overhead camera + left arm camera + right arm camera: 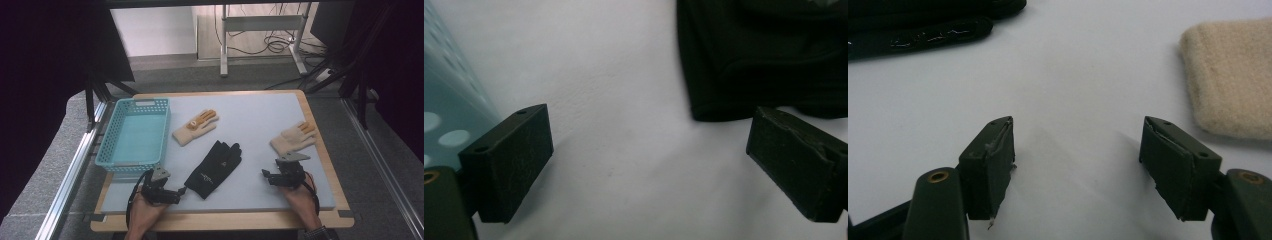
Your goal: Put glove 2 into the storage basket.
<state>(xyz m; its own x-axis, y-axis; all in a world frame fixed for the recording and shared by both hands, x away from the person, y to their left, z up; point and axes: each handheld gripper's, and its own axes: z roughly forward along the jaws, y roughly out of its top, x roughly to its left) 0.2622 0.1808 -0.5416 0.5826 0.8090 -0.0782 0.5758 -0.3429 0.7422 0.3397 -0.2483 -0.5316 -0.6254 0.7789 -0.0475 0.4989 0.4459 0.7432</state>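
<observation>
A black glove point(214, 169) lies flat in the middle of the pale mat point(260, 112). Two beige gloves with orange fingertips lie on it too, one point(194, 127) beside the basket and one point(293, 138) at the right. My left gripper point(181, 192) stands open low at the front left, close to the black glove's cuff point(744, 65), with bare mat between its jaws. My right gripper point(264, 175) is open near the front right, just below the right beige glove's cuff point(1230, 80). Nothing lies between its jaws.
A turquoise mesh basket point(133, 134) stands at the mat's left, and its wall point(444, 100) is close to my left gripper. The wooden table edge point(225, 220) runs along the front. Metal rails flank the table, and a desk frame with cables stands behind.
</observation>
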